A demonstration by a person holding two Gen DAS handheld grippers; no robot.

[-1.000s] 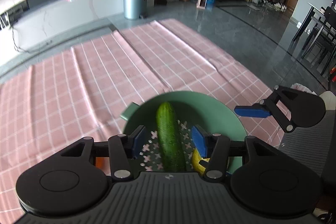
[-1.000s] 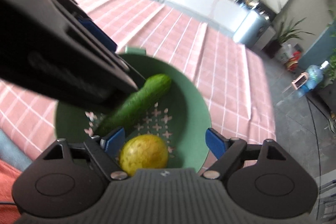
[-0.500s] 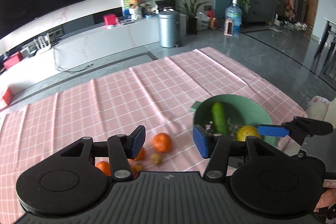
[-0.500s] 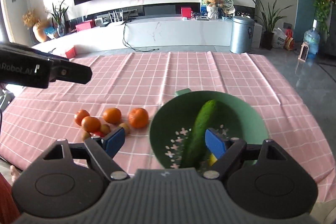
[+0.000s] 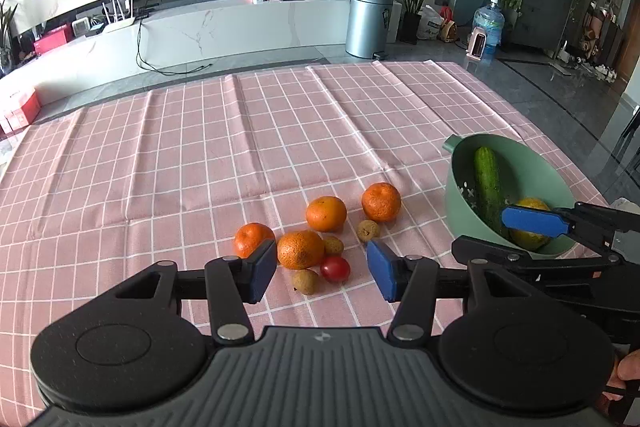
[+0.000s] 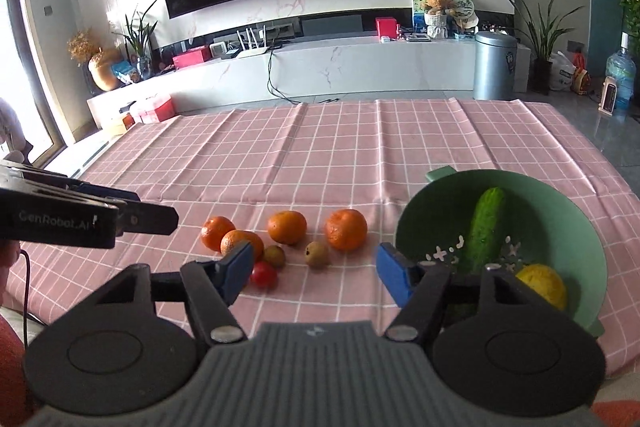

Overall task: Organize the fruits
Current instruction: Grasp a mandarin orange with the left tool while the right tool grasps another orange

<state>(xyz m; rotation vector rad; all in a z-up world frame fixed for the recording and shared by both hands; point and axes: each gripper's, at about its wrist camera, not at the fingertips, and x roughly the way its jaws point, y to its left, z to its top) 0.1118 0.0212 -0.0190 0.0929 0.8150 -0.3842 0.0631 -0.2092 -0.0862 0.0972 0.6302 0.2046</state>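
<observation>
Pink-checked tablecloth [image 5: 320,131] – green bowl [image 5: 532,167], orange tangerines [image 5: 326,213].

Matt pink checked cloth [image 5: 320,131], creased, over the desk; smooth green plastic bowl [image 5: 460,195]; bumpy glossy cucumber [image 5: 486,183]; dimpled orange peel [image 5: 326,213]; shiny tomato [image 5: 335,269].

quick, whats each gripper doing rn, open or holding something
left gripper: open, holding nothing.
right gripper: open, holding nothing.

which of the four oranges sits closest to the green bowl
The rightmost orange, lying alone nearest the green bowl; the other three sit further left.
</observation>
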